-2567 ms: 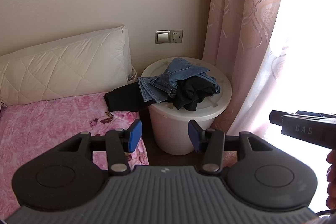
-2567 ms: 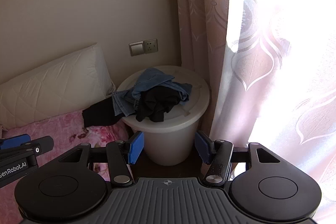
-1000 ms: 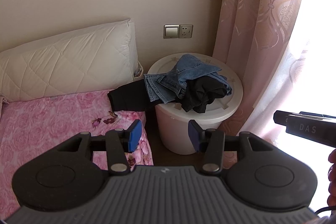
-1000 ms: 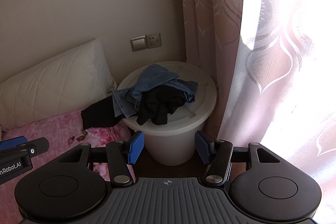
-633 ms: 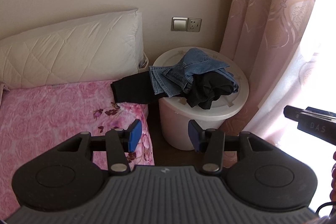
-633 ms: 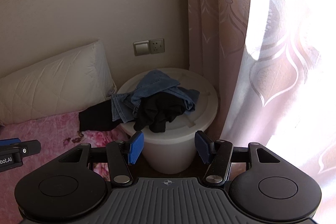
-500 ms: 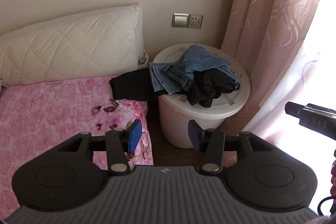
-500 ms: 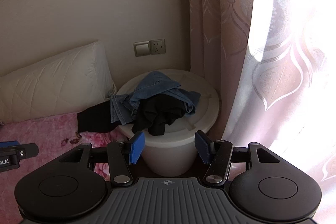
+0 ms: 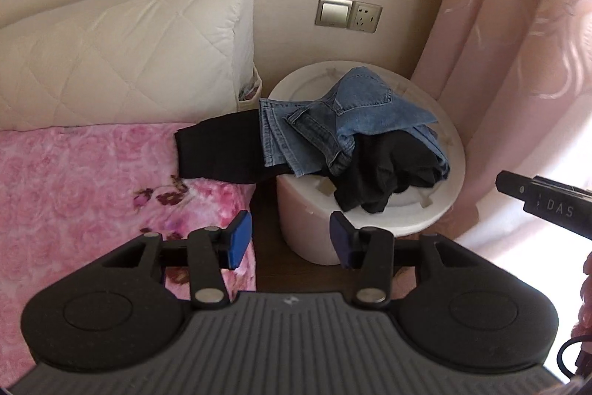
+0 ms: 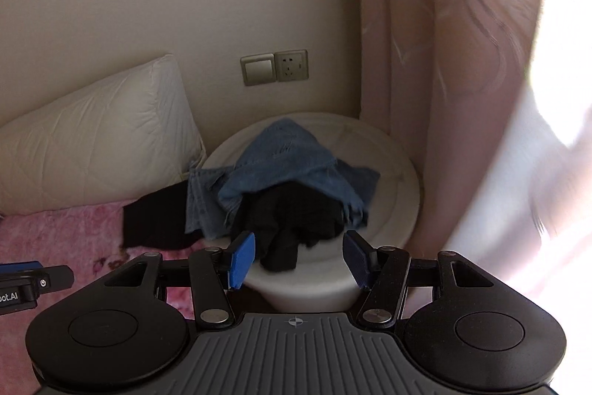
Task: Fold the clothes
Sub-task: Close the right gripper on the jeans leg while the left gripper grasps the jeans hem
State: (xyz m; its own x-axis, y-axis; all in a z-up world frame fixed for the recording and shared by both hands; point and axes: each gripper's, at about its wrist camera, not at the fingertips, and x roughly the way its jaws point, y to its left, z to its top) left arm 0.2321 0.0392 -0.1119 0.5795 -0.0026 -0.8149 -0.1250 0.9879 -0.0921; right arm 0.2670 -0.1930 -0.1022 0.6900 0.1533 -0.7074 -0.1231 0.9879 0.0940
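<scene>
Fingers of right gripper (image 10: 299, 260) spread wide, empty, flanking black garment (image 10: 292, 221) at frame centre, contact unclear. Jeans (image 10: 285, 169) above it on white tub (image 10: 392, 173). Left gripper (image 9: 289, 239) spread wide, empty, below clothes, apart.

Open air above the clothes heap (image 10: 292, 187) on the white tub (image 10: 392, 169); hemmed by pillow (image 9: 122, 50) leftward, curtain (image 10: 444, 69) rightward (close beside the tub), wall behind.
</scene>
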